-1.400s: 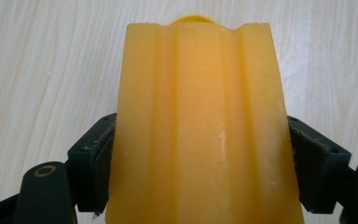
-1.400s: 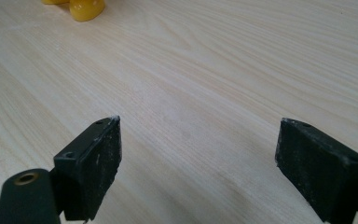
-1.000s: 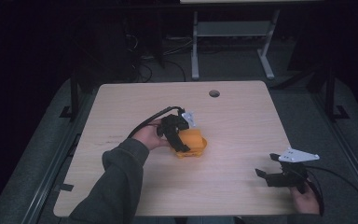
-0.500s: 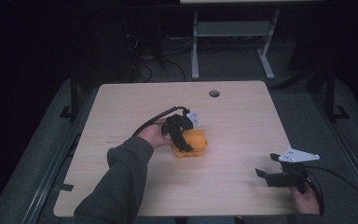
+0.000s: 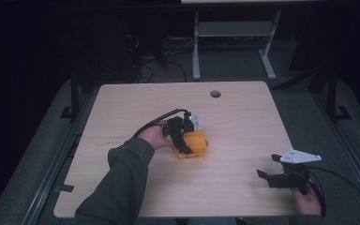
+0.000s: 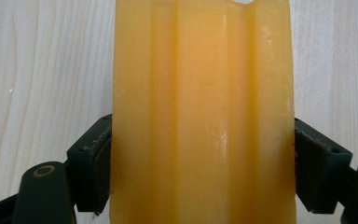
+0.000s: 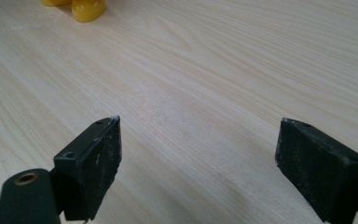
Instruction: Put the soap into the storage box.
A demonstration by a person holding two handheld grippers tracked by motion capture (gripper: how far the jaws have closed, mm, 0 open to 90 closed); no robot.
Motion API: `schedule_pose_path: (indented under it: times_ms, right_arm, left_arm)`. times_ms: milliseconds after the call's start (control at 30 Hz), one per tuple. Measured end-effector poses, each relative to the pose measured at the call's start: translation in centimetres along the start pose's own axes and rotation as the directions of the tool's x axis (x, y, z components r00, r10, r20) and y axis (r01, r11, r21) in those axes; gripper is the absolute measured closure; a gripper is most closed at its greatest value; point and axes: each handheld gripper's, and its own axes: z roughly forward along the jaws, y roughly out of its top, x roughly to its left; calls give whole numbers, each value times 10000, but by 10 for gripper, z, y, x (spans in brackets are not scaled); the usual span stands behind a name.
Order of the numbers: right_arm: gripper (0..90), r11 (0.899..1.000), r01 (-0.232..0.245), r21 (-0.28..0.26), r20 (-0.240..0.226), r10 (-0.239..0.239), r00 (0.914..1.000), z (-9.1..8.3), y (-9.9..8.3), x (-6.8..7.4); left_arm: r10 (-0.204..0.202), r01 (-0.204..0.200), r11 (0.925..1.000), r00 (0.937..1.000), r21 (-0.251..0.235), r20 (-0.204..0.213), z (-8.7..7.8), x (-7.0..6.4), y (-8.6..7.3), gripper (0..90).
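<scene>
We count one ribbed orange plastic block (image 5: pixel 194 144) at frame centre, two black two-jaw grippers, left (image 5: pixel 183 139) and lower right (image 5: pixel 272 172), and one light wooden table (image 5: pixel 243 122).

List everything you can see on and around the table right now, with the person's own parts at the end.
orange block: one, orange-yellow with lengthwise ridges, lying on the table left of centre, clamped between the left jaws.
table: one, light wood top with rounded corners.
cable hole: one, dark, round, near the far edge of the tabletop.
white desk frame: one, white-grey legs and crossbar, on the floor beyond the table.
floor cables: several, dark, on the floor beyond the far left corner.
left hand-held gripper: one, black, shut on the orange block.
right hand-held gripper: one, black with a grey plate on top, jaws wide apart, at the near right edge.
sleeve: one, grey-green, on the left arm.
</scene>
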Motion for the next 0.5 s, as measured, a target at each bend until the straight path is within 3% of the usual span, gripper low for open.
schedule_pose_path:
  times_ms: [500]
  right_arm:
    - [139, 10000, 60, 28, -24, -60, 10000, 1, 0, 0]
  left_arm:
    - [-126, 125, 9999, 9997, 49, 227, -3, 0, -2, 202]
